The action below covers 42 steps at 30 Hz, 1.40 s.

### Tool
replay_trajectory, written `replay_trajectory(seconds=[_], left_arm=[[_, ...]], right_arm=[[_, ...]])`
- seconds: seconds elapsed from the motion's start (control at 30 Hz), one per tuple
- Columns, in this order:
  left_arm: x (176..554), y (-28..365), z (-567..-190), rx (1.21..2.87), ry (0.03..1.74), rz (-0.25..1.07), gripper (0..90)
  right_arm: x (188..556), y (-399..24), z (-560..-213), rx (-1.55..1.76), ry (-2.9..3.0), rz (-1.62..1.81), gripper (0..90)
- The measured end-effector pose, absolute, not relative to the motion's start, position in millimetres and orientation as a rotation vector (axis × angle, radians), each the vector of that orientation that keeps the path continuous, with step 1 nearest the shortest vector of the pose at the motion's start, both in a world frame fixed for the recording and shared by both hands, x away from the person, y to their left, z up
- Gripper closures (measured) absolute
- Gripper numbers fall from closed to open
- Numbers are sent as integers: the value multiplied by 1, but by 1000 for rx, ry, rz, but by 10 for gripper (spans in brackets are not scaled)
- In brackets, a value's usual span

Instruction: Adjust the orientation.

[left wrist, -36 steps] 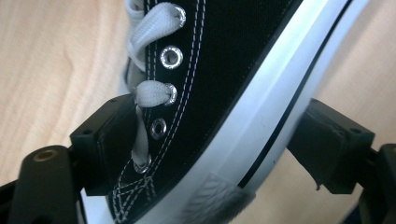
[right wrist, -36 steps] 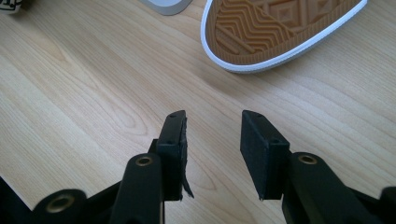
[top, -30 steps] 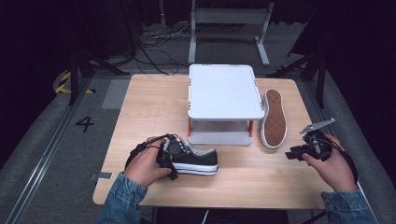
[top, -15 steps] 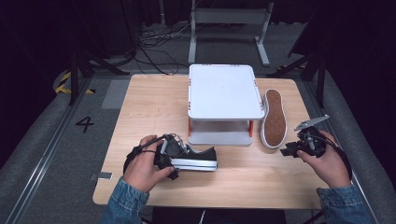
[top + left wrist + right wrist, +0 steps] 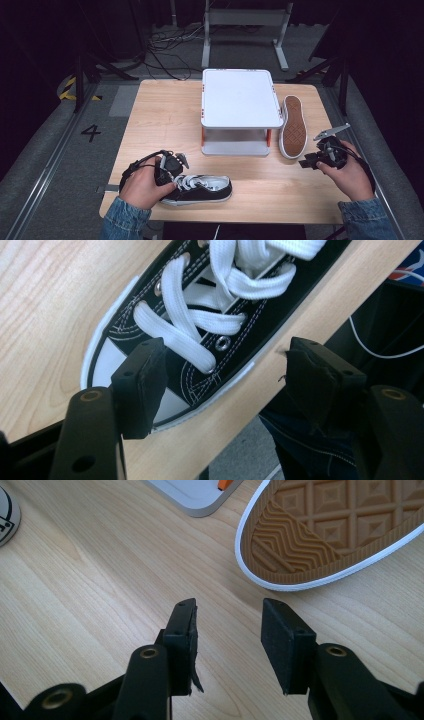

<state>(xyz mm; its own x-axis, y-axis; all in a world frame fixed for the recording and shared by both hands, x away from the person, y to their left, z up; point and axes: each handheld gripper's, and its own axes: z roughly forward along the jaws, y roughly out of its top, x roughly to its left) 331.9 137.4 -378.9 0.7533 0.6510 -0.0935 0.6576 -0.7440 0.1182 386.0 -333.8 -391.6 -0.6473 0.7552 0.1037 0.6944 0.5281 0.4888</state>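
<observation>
At about eight o'clock on the light wooden table (image 5: 165,115), the left gripper (image 5: 176,172) is seen in the high view at the toe end of a black canvas sneaker with white laces and a white rubber sole (image 5: 202,189), which lies upright along the near edge with its heel pointing toward three o'clock. In the left gripper view the jaws have just been closing, yet they are parted around the shoe's toe cap (image 5: 165,365); one pad is set over the white toe, the other stands off beyond the table edge, and no grip is shown. At twelve o'clock a white two-tier plastic stand with orange posts (image 5: 241,97) is placed. Just beside it, at two o'clock, a second sneaker (image 5: 292,127) is laid sole up, its tan patterned rubber outsole facing the camera. At four o'clock the right gripper (image 5: 312,161) is held in a hand (image 5: 350,175); its jaws are half open over bare wood, with nothing between them, near the upturned sole (image 5: 330,530).
</observation>
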Motion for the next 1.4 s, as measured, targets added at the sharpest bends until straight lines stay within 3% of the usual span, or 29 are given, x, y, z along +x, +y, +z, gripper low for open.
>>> replay_trajectory(seconds=[0.17,0.33,0.43,0.5,0.6,0.8,0.9,0.93,0.97,1.03,1.17,1.4], left_arm=[[329,139,-366,2728,1067,-14,210],[336,130,-381,2798,1067,19,197],[340,135,-380,2737,1079,-27,212],[340,133,-372,2640,1130,10,315],[340,119,-368,2572,1126,15,281],[353,89,-392,2672,1096,-15,382],[358,88,-400,2662,1086,-55,536],[362,89,-401,2664,1068,-92,536],[365,95,-398,2612,1028,-124,742],[365,96,-395,2623,1001,-116,811],[369,96,-386,2710,969,-11,856],[394,86,-360,2783,833,153,859]], right_arm=[[387,-336,-393,1269,2637,767,594],[387,-334,-394,1260,2644,760,592],[386,-334,-392,1255,2642,768,591],[386,-335,-393,1262,2638,766,591],[387,-334,-394,1263,2643,759,591],[385,-333,-394,1255,2646,756,589],[384,-335,-396,1265,2640,754,585],[384,-335,-396,1265,2640,754,585],[383,-335,-396,1264,2643,751,583],[382,-336,-396,1267,2641,751,583],[380,-338,-396,1280,2631,750,583],[379,-340,-396,1299,2621,751,583]])
